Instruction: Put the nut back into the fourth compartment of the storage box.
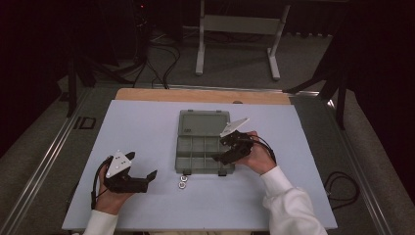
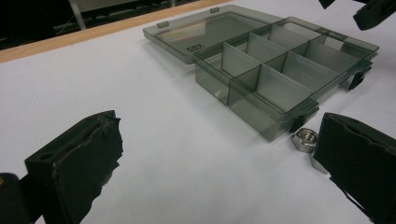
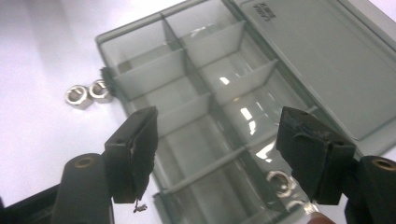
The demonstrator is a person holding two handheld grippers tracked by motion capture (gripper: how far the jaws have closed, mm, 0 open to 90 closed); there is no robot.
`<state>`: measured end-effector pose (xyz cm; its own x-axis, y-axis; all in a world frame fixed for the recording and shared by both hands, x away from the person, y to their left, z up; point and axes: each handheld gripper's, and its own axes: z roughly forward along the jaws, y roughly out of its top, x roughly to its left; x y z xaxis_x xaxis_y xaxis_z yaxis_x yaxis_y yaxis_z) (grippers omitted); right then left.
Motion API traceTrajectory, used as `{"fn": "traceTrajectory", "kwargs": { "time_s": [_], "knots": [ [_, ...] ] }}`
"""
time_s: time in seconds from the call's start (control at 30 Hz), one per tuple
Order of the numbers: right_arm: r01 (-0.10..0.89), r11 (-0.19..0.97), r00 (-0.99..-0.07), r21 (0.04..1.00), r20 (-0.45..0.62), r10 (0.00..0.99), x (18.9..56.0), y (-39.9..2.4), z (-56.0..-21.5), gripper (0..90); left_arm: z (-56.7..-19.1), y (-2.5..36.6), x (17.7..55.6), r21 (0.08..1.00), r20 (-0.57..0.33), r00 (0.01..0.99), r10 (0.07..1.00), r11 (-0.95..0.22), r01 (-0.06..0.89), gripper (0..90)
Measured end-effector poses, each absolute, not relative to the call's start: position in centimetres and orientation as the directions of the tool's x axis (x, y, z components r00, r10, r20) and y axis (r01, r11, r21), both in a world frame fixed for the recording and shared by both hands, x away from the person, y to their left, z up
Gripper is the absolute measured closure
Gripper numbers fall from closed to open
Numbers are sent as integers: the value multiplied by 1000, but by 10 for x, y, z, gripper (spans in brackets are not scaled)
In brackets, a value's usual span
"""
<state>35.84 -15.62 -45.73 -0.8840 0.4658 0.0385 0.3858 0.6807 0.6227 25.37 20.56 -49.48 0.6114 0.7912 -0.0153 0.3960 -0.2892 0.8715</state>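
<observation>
1. Hovering over the near right corner of the compartment box (image 1: 203, 142), the right gripper (image 1: 234, 147) has its jaws apart with nothing clamped between them.
2. Right gripper view: the two black jaws frame the box's compartments from above; a metal nut (image 3: 280, 181) lies on the floor of the compartment below, beside the right-hand jaw. A second bright piece sits just under that jaw, too hidden to identify.
3. The box is smoky translucent plastic, divided by thin walls into several cells, and its lid (image 1: 204, 122) lies folded back flat on the worktop (image 1: 147, 127) on the far side.
4. Two more nuts (image 1: 183, 182) lie side by side, touching or nearly so, on the worktop just outside the box's near left corner, next to one of its black latches (image 2: 303, 119).
5. The left gripper (image 1: 147, 177) rests low on the worktop, well to the left of the box, pointing toward those nuts.
6. Left gripper view: its jaws are wide apart and hold nothing; the nearer loose nut (image 2: 305, 140) sits just beside the right-hand jaw, with the second nut partly hidden behind it.
7. Both grippers are held by hands in white sleeves (image 1: 288, 200).
</observation>
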Motion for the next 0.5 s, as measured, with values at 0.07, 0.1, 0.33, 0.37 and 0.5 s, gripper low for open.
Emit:
{"fn": "traceTrajectory", "kwargs": {
  "time_s": [0.07,0.1,0.33,0.37,0.5],
  "knots": [
    [375,682,-890,628,38,454,355,-153,-457,293,-495,205,254,871,-14,613,790,-291,396,14],
    [368,684,-894,630,37,447,354,-152,-457,292,-495,205,254,871,-15,613,790,-291,396,14],
    [339,697,-909,632,29,416,346,-139,-457,291,-495,206,254,872,-16,612,790,-289,396,14],
    [332,700,-912,632,25,410,345,-138,-457,291,-495,206,254,871,-16,613,790,-290,396,14],
    [322,703,-918,634,28,396,341,-132,-458,291,-495,205,254,871,-15,613,790,-290,396,13]
  ]
}}
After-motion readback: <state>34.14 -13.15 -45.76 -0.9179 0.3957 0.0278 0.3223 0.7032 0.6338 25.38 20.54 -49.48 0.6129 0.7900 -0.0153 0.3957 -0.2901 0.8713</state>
